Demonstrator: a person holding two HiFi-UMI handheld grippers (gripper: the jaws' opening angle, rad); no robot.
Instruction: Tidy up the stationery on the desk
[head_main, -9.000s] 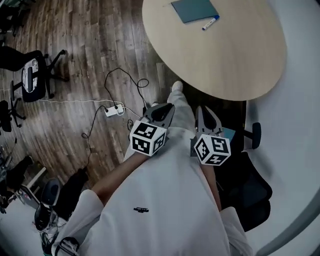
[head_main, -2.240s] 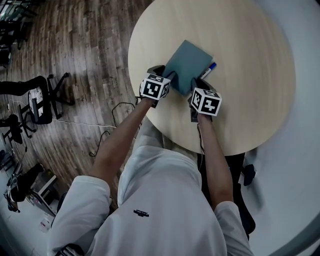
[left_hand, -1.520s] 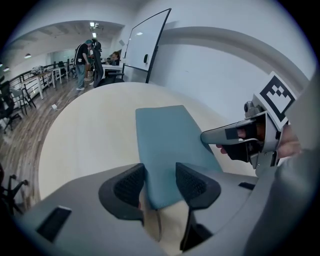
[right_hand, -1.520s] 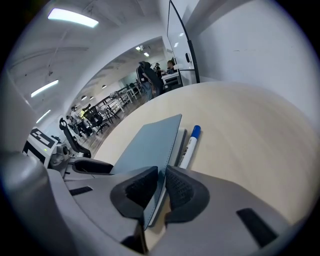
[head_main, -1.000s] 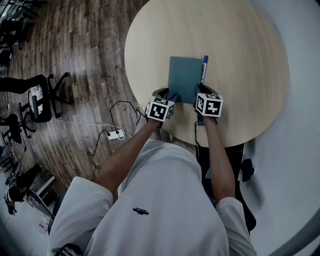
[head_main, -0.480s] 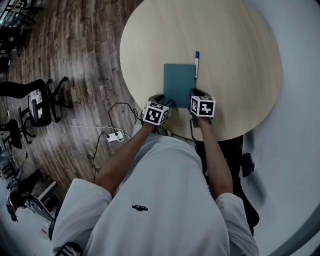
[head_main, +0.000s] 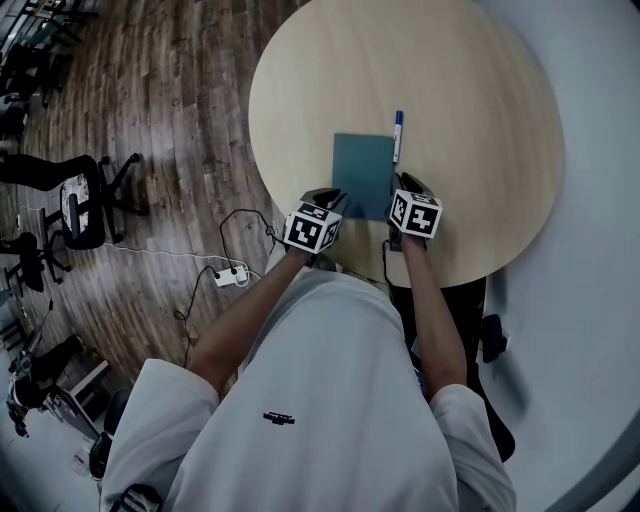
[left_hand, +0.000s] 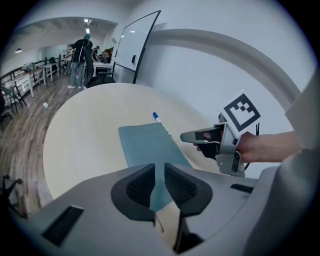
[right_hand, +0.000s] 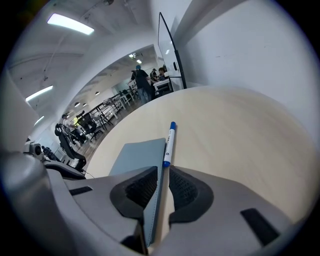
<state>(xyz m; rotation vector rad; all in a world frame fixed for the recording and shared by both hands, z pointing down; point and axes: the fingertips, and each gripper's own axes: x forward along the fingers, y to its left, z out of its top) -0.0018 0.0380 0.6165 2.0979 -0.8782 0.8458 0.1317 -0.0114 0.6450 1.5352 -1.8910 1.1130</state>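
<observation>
Teal and rectangular, the soft-cover notebook (head_main: 363, 172) is lying square in front of you on the round pale-wood surface (head_main: 480, 110), its near end close to the rim. The white pen with a blue cap (head_main: 397, 135) is lying just beside the notebook's right edge, parallel to it, cap pointing away from you.

You are holding the notebook by its two near corners. The left claw (left_hand: 158, 172) is pinched down to a thin slot on the near-left corner. The right claw (right_hand: 161, 180) is pinched the same way on the near-right corner, with the pen's near end lying just ahead of its jaws.

You appear to be placing the notebook neatly alongside the pen, and that step looks nearly done.

- Hold both claws level with each other, so the cover is not twisting between them.
- Make sure the notebook is resting fully on the surface before you let go.
- Open both claws together; if one is letting go first, the other is likely to swing the notebook into the pen.
- Draw straight back toward yourself, low and slow. The right claw is working closest to the pen, which will roll at a light touch.
</observation>
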